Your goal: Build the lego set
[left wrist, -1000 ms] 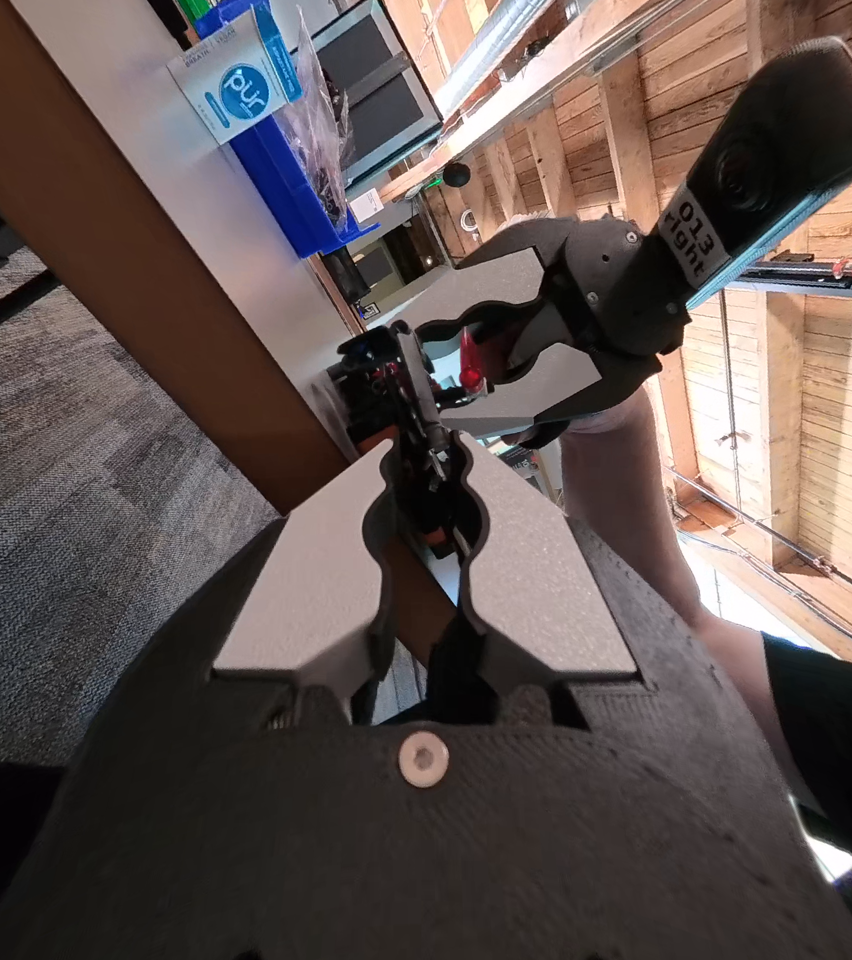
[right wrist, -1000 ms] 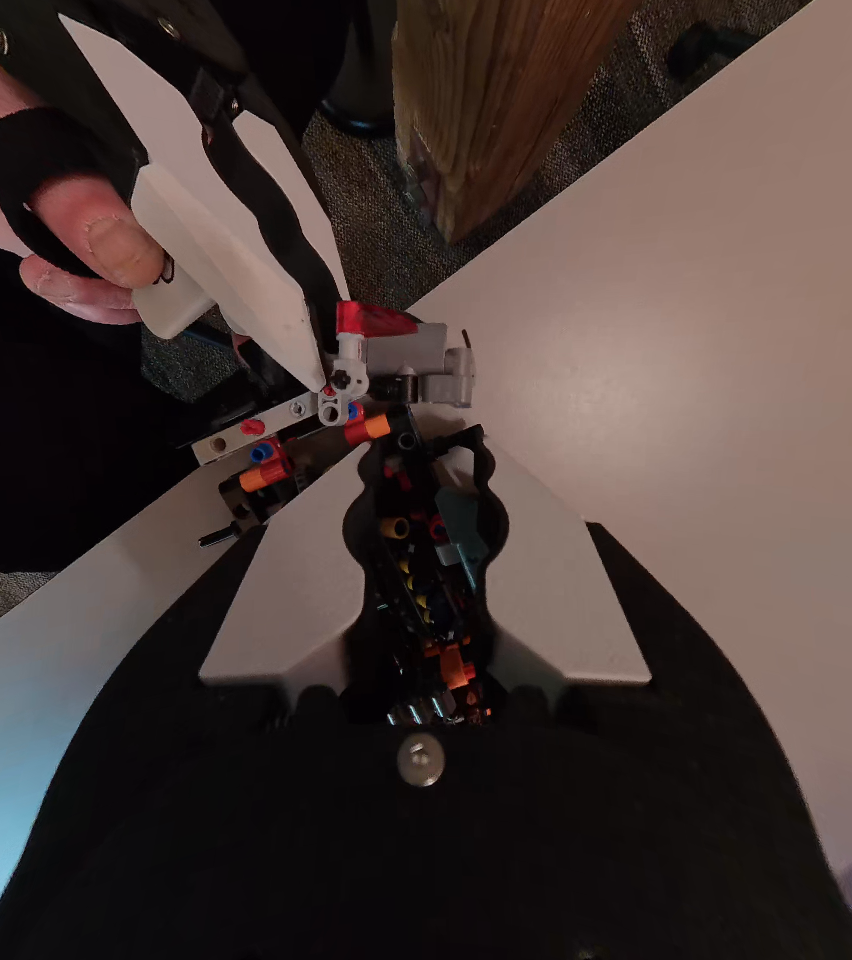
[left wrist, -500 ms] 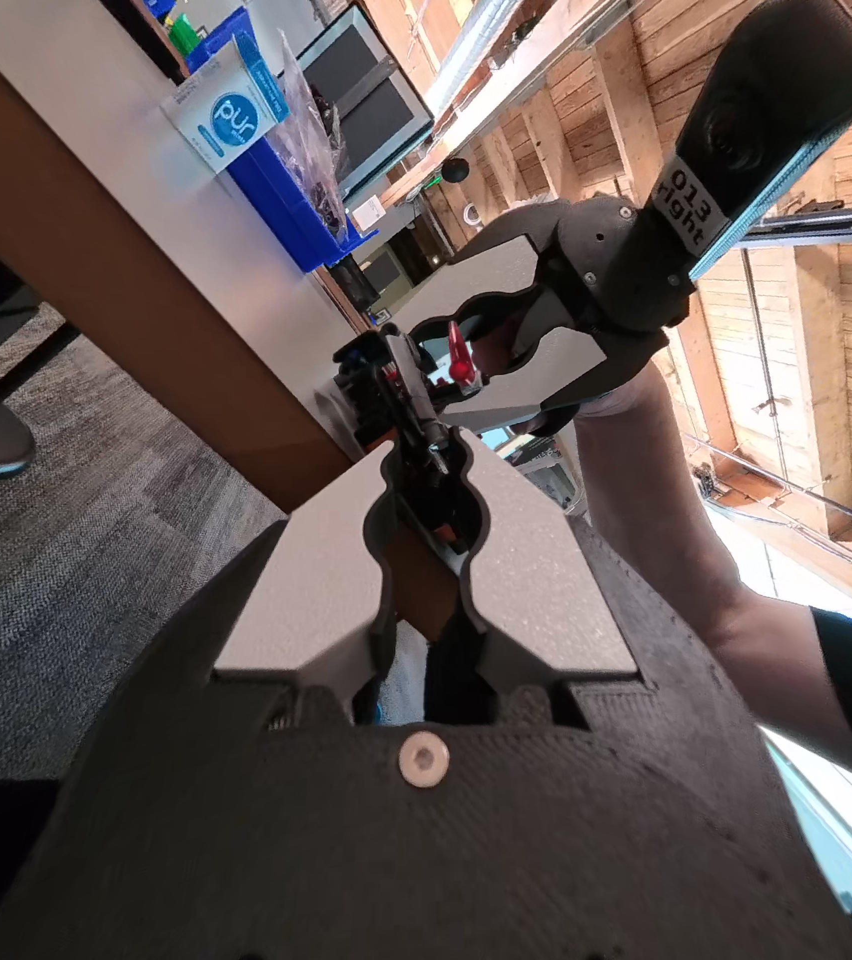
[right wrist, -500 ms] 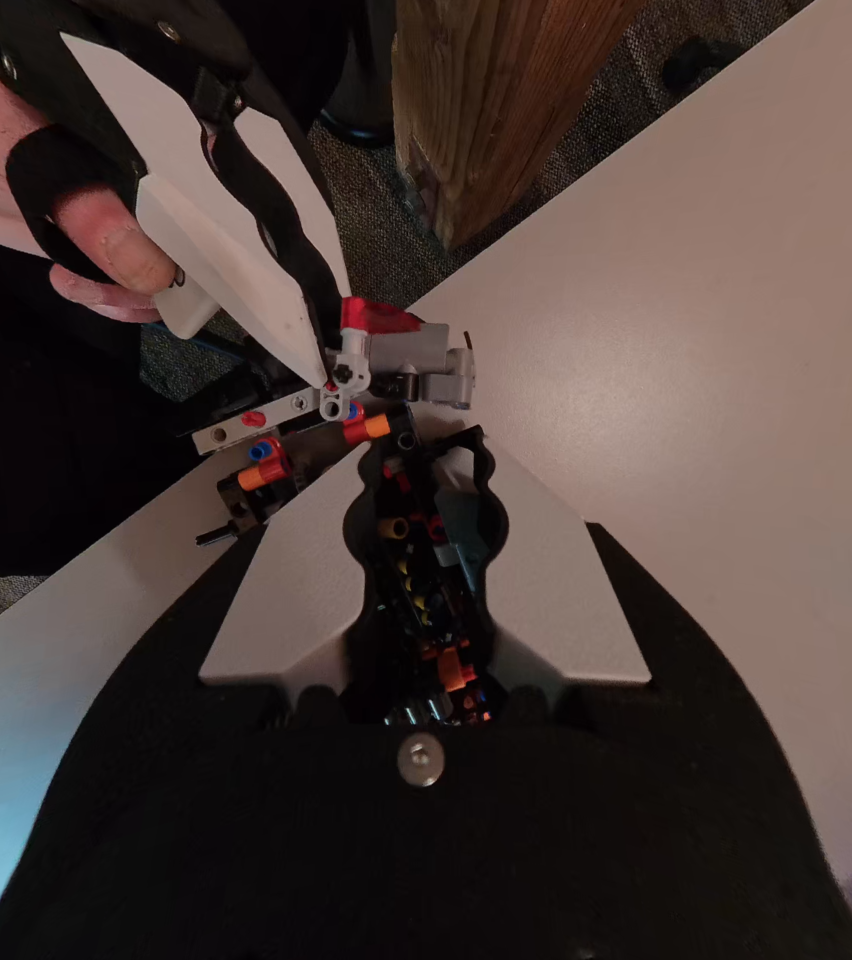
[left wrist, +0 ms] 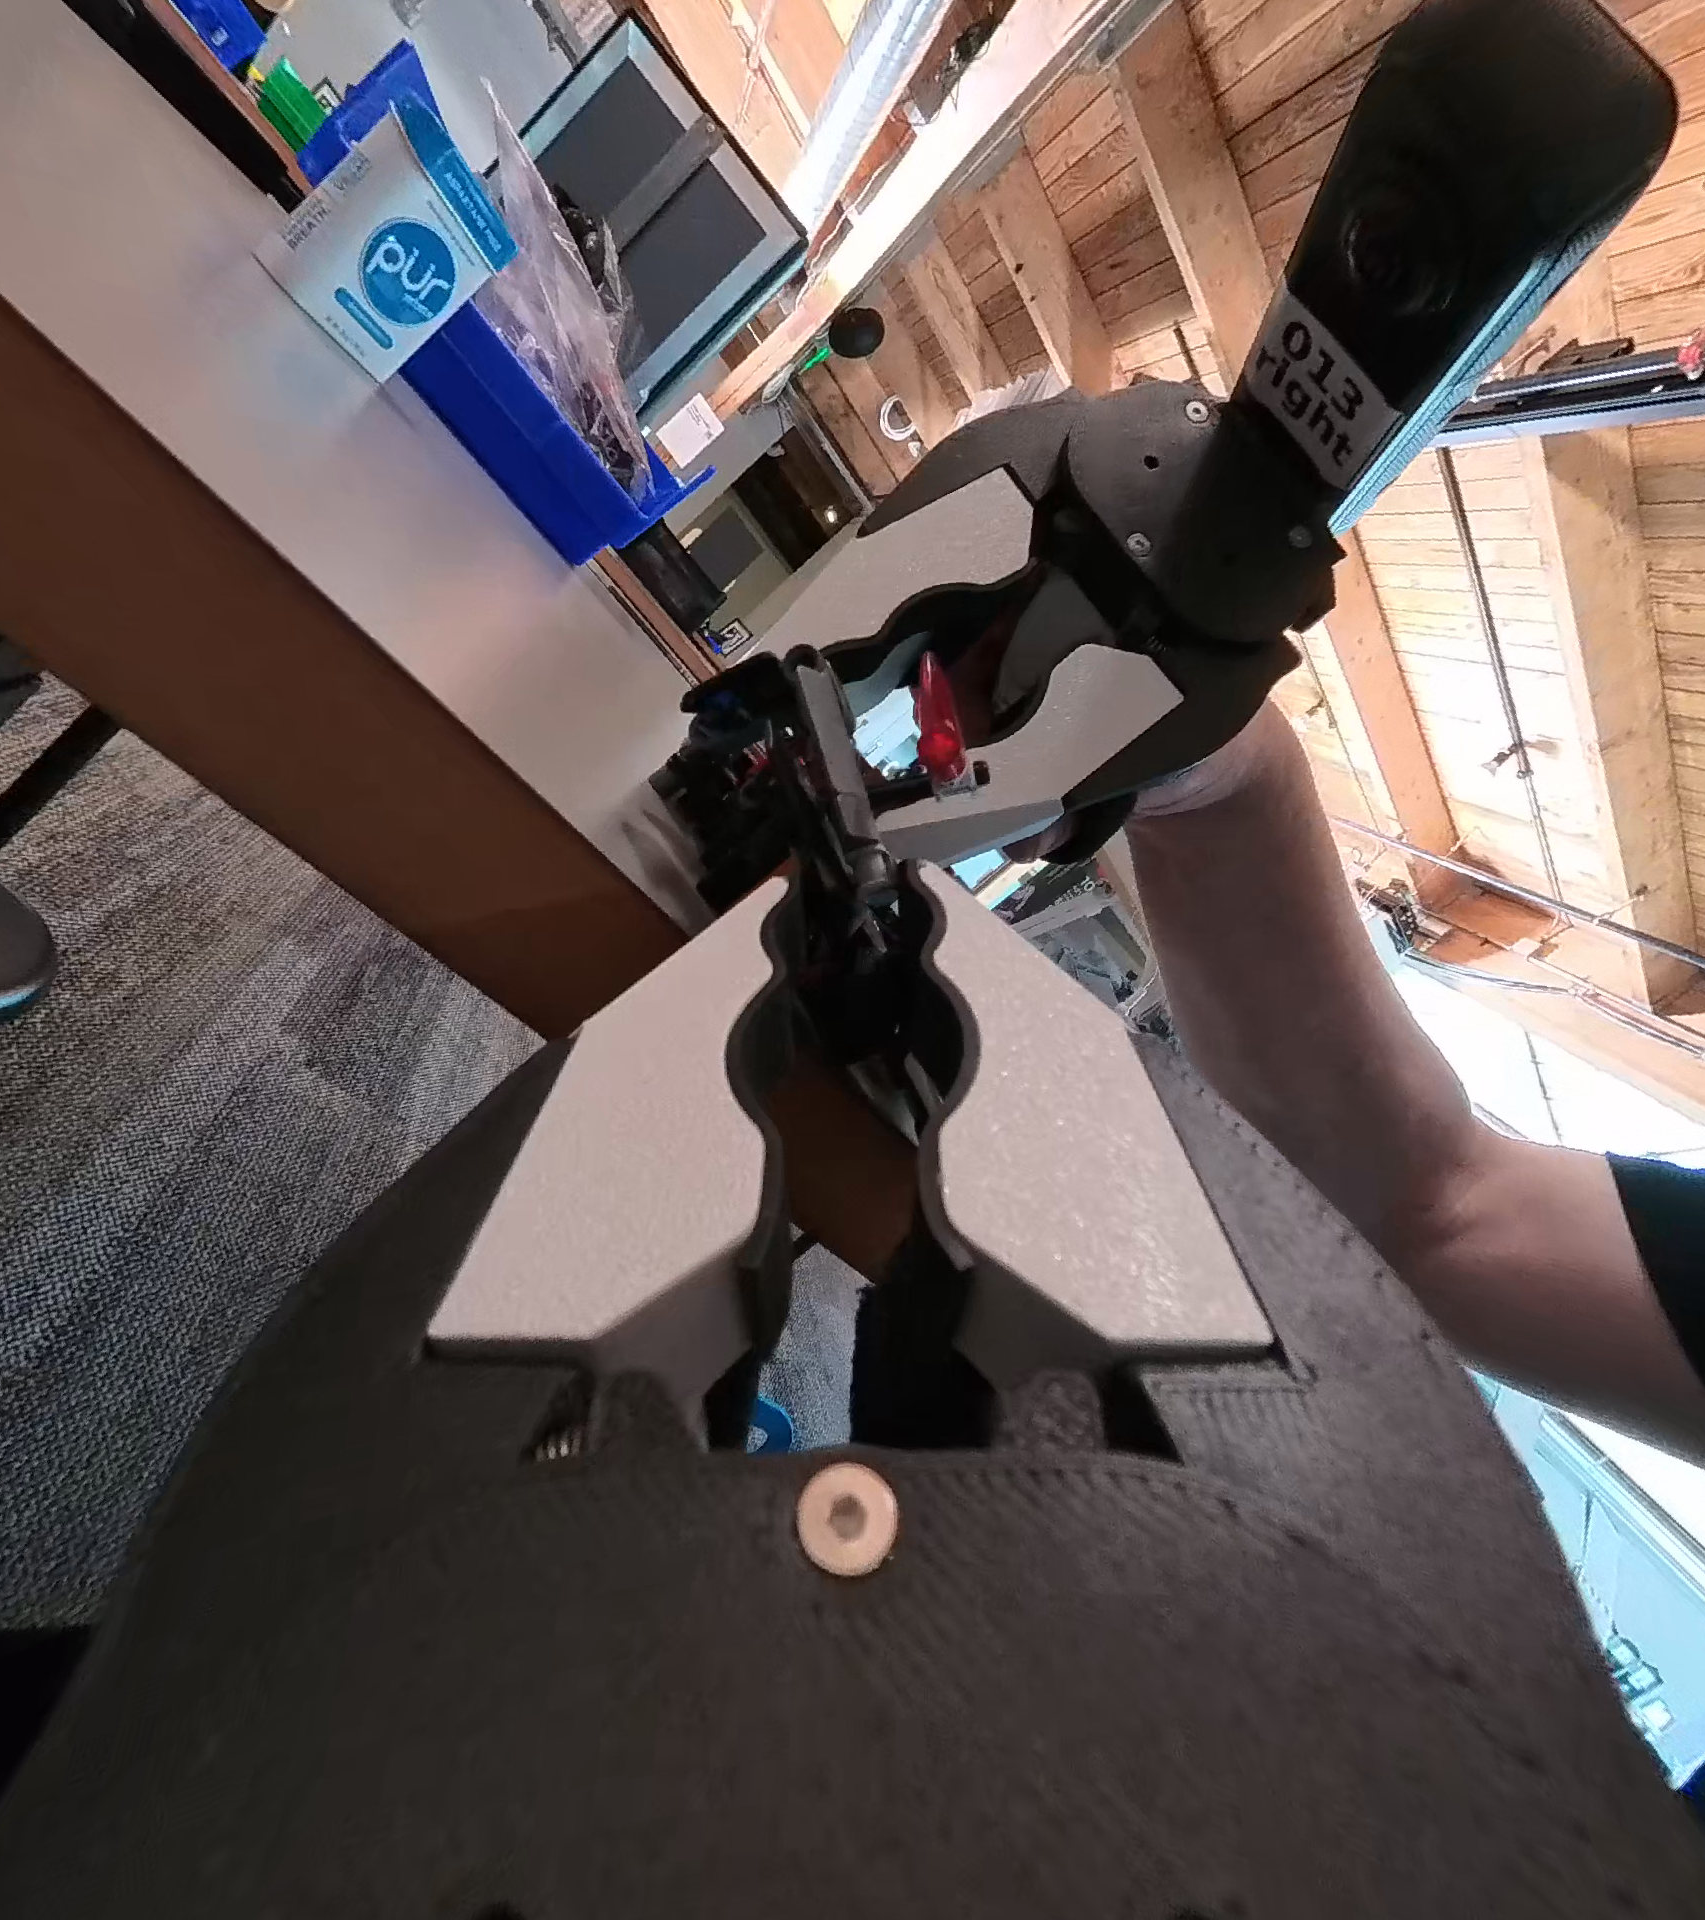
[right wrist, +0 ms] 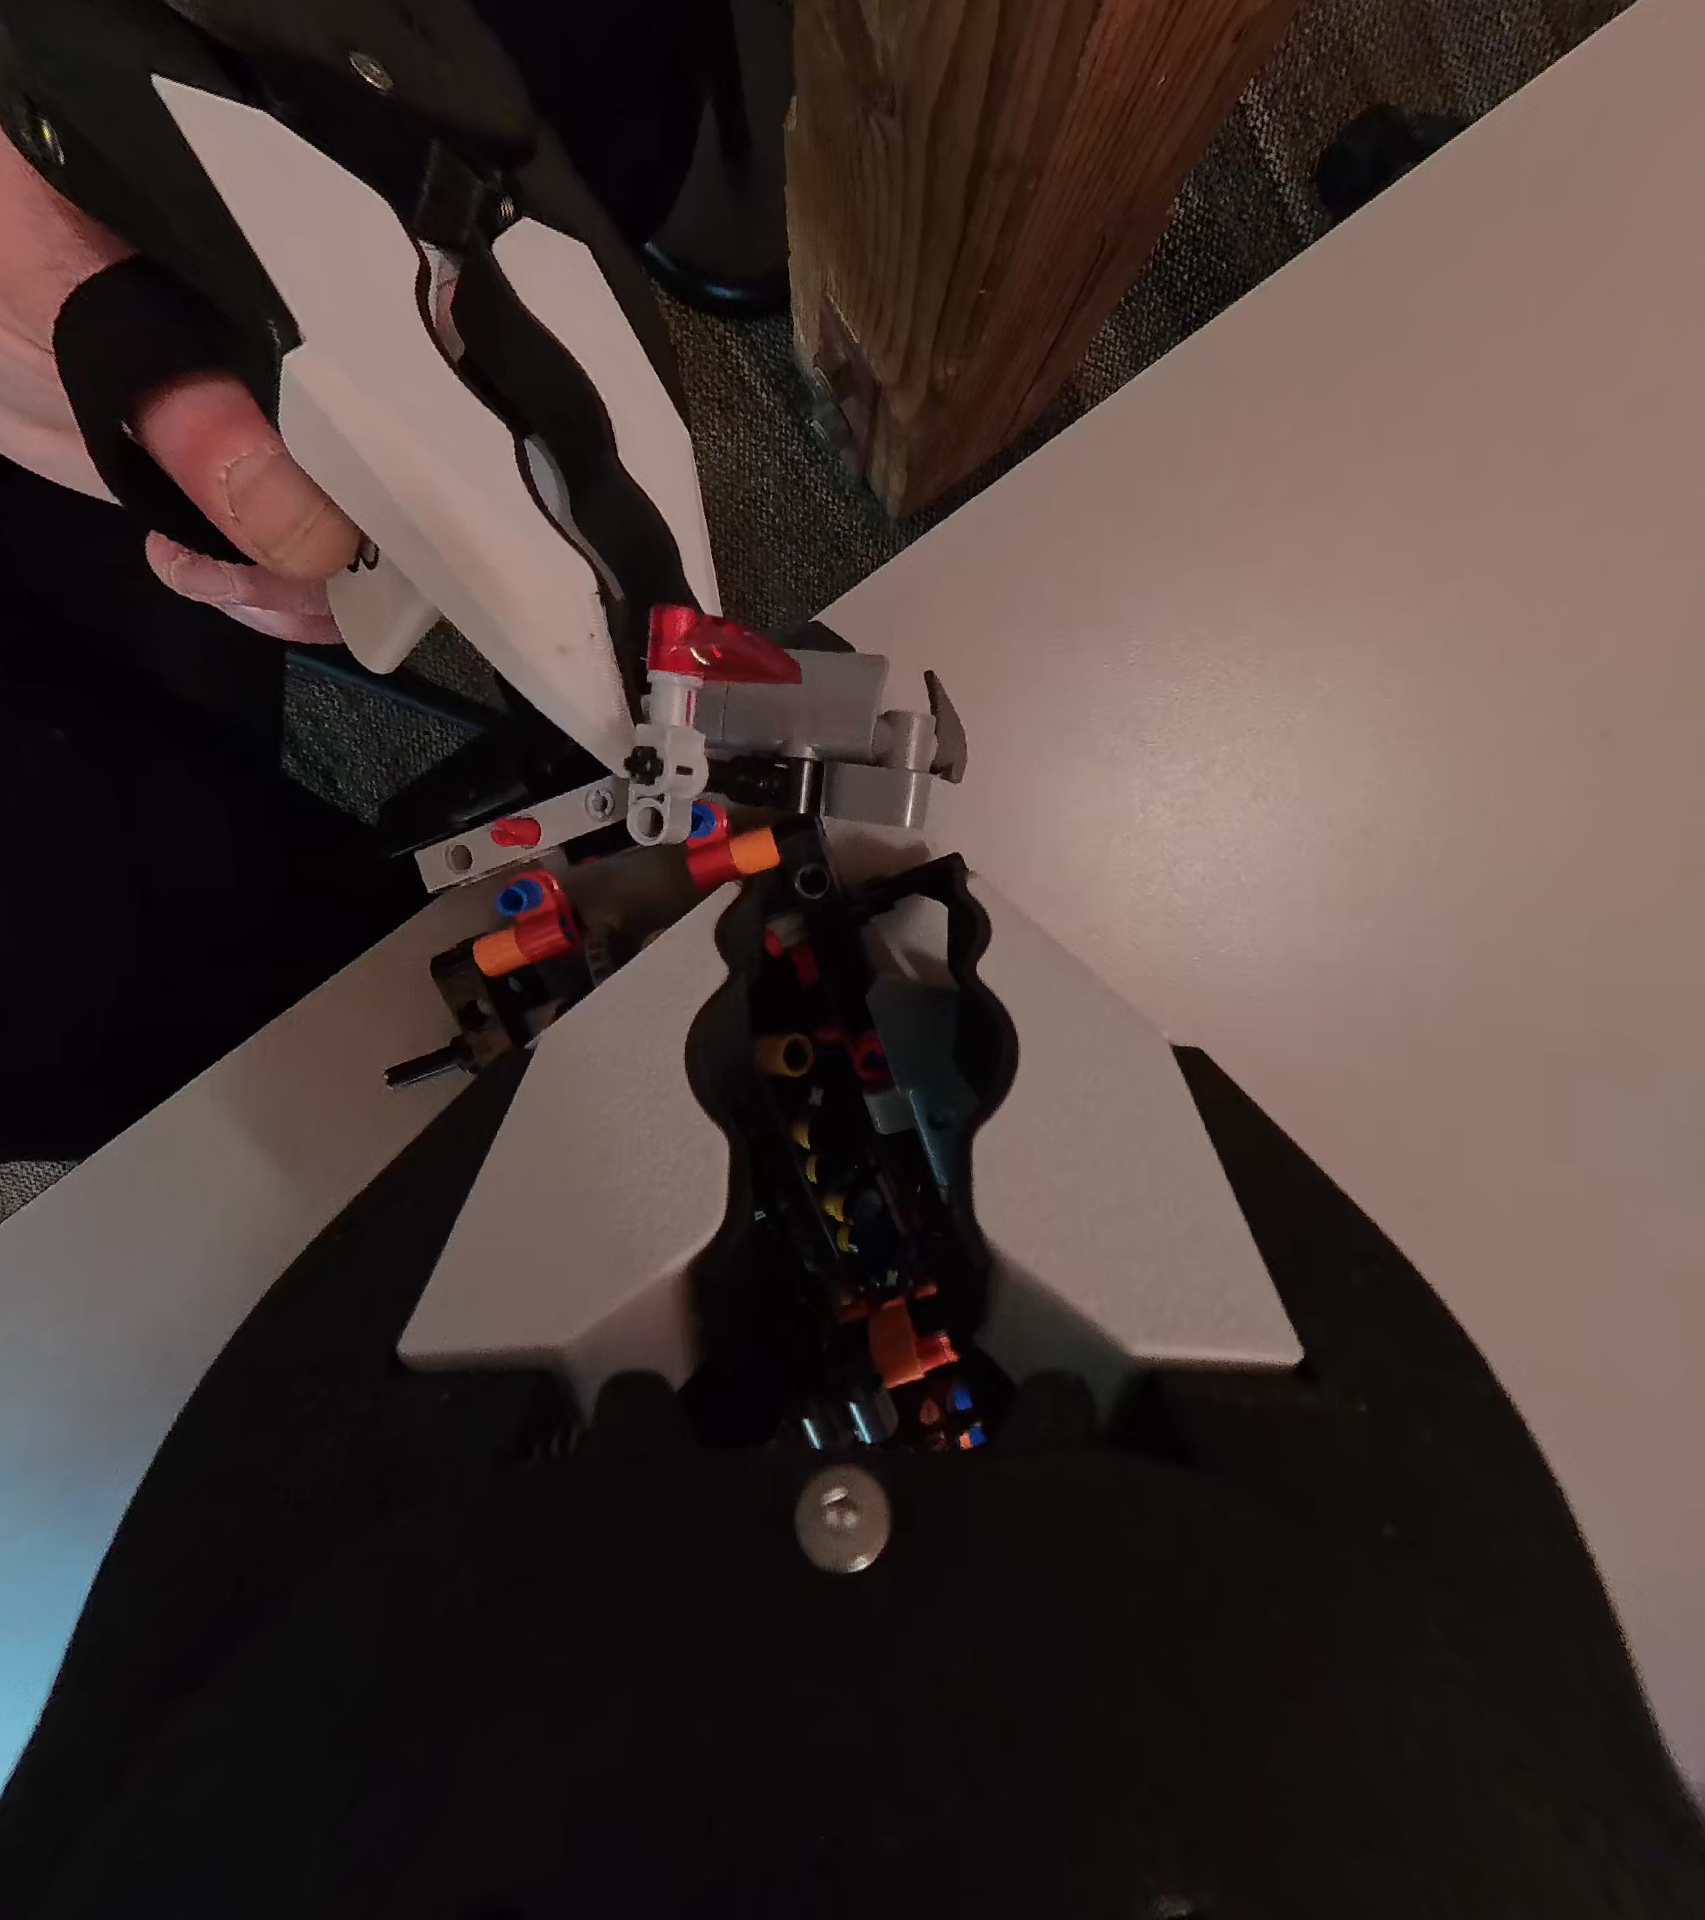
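The lego model (right wrist: 806,717) is a black frame with grey beams, orange and blue pins and a clear red piece (right wrist: 713,644). It is held over the corner of the white table (right wrist: 1347,623). My right gripper (right wrist: 848,888) is shut on the model's black body, which fills the gap between its jaws. My left gripper (right wrist: 666,686) comes in from the upper left, shut on the model's end by the white connector under the red piece. In the left wrist view, my left gripper (left wrist: 850,883) clamps the model's (left wrist: 832,748) thin black end, with the right gripper (left wrist: 858,738) just beyond and the red piece (left wrist: 936,717) between its fingers.
A blue bin (left wrist: 515,416) with a plastic bag of parts (left wrist: 557,260) and a white-and-blue box (left wrist: 391,270) stand farther along the table (left wrist: 204,364). A wooden post (right wrist: 983,208) rises beside the table corner. Grey carpet (left wrist: 152,1039) lies below. The gap from one gripper's tips to the other's is roughly 4 centimeters.
Both grippers keep their hold on the model. The left gripper has tilted a little, so the right gripper and the red piece sit slightly differently in its view.
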`<state>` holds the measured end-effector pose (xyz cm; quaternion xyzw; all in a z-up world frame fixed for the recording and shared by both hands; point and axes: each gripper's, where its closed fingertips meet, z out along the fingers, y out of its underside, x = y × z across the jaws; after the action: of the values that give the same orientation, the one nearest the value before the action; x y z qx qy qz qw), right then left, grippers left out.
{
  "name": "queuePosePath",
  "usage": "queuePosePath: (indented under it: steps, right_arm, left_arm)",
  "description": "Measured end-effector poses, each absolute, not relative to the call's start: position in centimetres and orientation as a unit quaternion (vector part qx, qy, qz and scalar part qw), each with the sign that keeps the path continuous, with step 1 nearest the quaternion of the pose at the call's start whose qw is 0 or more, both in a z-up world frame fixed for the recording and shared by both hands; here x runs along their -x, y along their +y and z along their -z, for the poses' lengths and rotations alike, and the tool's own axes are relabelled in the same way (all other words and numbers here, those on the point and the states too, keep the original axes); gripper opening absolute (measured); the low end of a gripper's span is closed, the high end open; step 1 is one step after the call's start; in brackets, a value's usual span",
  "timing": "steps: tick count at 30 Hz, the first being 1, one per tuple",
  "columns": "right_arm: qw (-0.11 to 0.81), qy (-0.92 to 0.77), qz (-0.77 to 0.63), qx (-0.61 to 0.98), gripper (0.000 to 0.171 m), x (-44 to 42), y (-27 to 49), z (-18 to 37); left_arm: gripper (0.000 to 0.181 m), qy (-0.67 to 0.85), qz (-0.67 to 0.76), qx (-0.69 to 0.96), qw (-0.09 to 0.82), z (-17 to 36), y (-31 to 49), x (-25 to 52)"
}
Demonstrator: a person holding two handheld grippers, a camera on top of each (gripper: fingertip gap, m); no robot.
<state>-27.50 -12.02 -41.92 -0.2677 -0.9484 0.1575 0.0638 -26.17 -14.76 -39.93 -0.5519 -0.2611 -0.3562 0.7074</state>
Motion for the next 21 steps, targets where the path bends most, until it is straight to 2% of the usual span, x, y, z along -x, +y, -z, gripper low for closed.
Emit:
queuePosePath:
  steps: [12,21]
  right_arm:
    - [0.065,-0.947,-0.159,0.271,0.033,27.59,-11.91,41.92]
    - [0.066,-0.946,-0.159,0.273,0.033,27.61,-11.83,41.92]
  left_arm:
    - [0.015,-0.310,0.393,0.529,0.686,39.96,-14.61,26.43]
    - [0.014,-0.325,0.366,0.528,0.694,40.11,-14.56,26.49]
